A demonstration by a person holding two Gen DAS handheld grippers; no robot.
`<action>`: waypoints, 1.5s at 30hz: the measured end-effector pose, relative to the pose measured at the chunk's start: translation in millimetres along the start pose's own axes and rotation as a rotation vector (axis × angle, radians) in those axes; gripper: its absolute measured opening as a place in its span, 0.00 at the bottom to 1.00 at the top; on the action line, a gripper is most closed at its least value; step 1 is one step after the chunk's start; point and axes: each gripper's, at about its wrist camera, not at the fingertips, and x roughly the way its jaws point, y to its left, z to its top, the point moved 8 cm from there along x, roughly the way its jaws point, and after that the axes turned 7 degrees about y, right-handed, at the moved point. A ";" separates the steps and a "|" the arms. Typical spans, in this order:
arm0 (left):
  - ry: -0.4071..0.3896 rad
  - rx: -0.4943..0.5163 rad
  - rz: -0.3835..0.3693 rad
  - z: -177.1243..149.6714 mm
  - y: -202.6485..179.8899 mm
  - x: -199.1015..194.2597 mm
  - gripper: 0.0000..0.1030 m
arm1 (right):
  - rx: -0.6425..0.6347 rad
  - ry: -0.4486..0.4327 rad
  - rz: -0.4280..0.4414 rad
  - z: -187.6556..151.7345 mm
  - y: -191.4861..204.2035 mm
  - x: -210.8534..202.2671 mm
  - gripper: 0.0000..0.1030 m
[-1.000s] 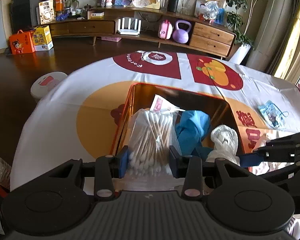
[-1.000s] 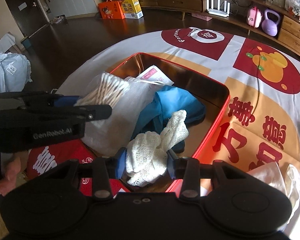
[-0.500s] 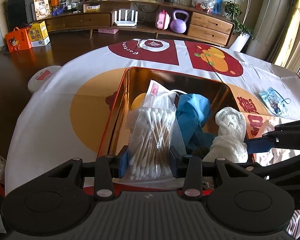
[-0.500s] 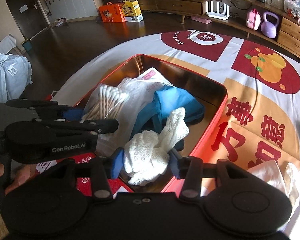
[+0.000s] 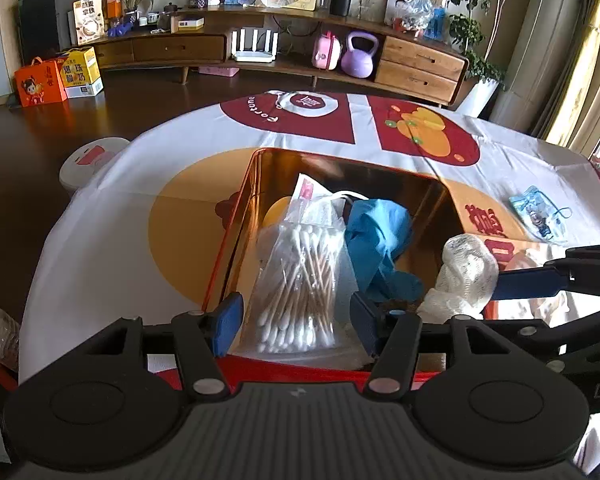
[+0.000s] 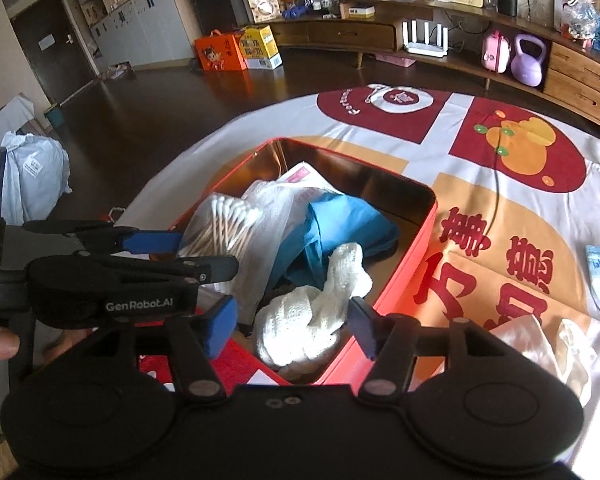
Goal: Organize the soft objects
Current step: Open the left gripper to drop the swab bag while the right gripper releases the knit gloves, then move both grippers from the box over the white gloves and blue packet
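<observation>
Jaws of both grippers have just been opening: left gripper (image 5: 296, 322) stands clear either side of the cotton-swab bag (image 5: 300, 280), lengthwise ahead; right gripper (image 6: 290, 328) likewise straddles the white cloth (image 6: 308, 320). Both lie in the red tin (image 6: 404, 272).

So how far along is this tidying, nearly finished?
Partly. Already in the red tin: a blue cloth, the cotton swab bag and the white knit cloth. Both the left gripper and right gripper have just been opening, pads clear of those two. Left on the tablecloth: a small printed pouch and a pale cloth.
</observation>
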 end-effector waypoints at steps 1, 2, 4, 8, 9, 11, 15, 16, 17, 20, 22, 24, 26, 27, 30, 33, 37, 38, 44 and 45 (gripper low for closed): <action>-0.005 0.000 -0.001 0.1 -0.8 -3.0 0.56 | 0.000 -0.006 -0.001 -0.3 0.4 -3.0 0.61; -0.010 0.001 0.000 0.5 -1.4 -5.5 0.57 | -0.001 -0.015 -0.003 -0.6 0.9 -7.1 0.62; -0.022 0.003 0.002 0.6 -3.1 -11.6 0.57 | -0.005 -0.033 0.001 -1.0 3.0 -15.7 0.62; -0.045 0.003 -0.001 0.3 -7.0 -25.8 0.57 | -0.001 -0.070 -0.002 -2.5 3.0 -33.6 0.62; -0.051 0.004 0.000 -0.1 -8.2 -29.3 0.57 | 0.001 -0.079 -0.003 -2.9 2.8 -37.9 0.63; -0.059 0.005 -0.001 -0.8 -10.7 -36.3 0.57 | 0.007 -0.098 -0.011 -4.4 1.8 -47.0 0.64; -0.075 0.005 -0.014 -2.8 -17.1 -49.7 0.57 | 0.015 -0.133 -0.027 -7.6 -0.4 -62.1 0.68; -0.079 0.008 -0.016 -3.3 -19.1 -53.4 0.57 | 0.019 -0.143 -0.034 -8.5 -1.6 -66.0 0.69; -0.082 0.011 -0.013 -3.8 -21.4 -55.7 0.57 | 0.022 -0.153 -0.039 -9.5 -3.2 -70.0 0.69; -0.089 0.024 -0.015 -6.0 -28.3 -64.8 0.57 | 0.042 -0.183 -0.053 -14.2 -9.3 -82.7 0.72; -0.097 0.024 -0.018 -7.0 -32.8 -71.5 0.57 | 0.055 -0.204 -0.066 -17.8 -13.9 -91.9 0.73; -0.104 0.020 -0.030 -7.5 -37.6 -76.9 0.61 | 0.065 -0.224 -0.077 -22.5 -18.8 -100.6 0.74; -0.113 0.017 -0.036 -8.0 -42.6 -81.5 0.64 | 0.074 -0.236 -0.091 -28.3 -24.3 -107.1 0.76; -0.120 0.016 -0.040 -8.0 -45.2 -83.9 0.64 | 0.083 -0.241 -0.100 -31.4 -27.4 -110.4 0.76; -0.124 0.032 -0.044 -9.6 -57.1 -87.3 0.64 | 0.105 -0.257 -0.115 -40.8 -36.9 -119.3 0.78; -0.132 0.053 -0.046 -11.2 -70.2 -90.7 0.64 | 0.125 -0.281 -0.141 -51.7 -47.4 -131.8 0.83; -0.132 0.059 -0.082 -13.3 -89.5 -93.4 0.64 | 0.165 -0.305 -0.151 -64.9 -62.4 -145.8 0.85; -0.132 0.064 -0.088 -13.7 -94.3 -93.5 0.65 | 0.170 -0.308 -0.161 -68.2 -66.5 -148.4 0.86; -0.128 0.096 -0.115 -17.1 -125.9 -87.5 0.69 | 0.205 -0.314 -0.195 -83.2 -94.0 -159.8 0.89; -0.126 0.099 -0.121 -17.3 -130.5 -86.0 0.69 | 0.212 -0.318 -0.200 -84.7 -98.4 -161.8 0.93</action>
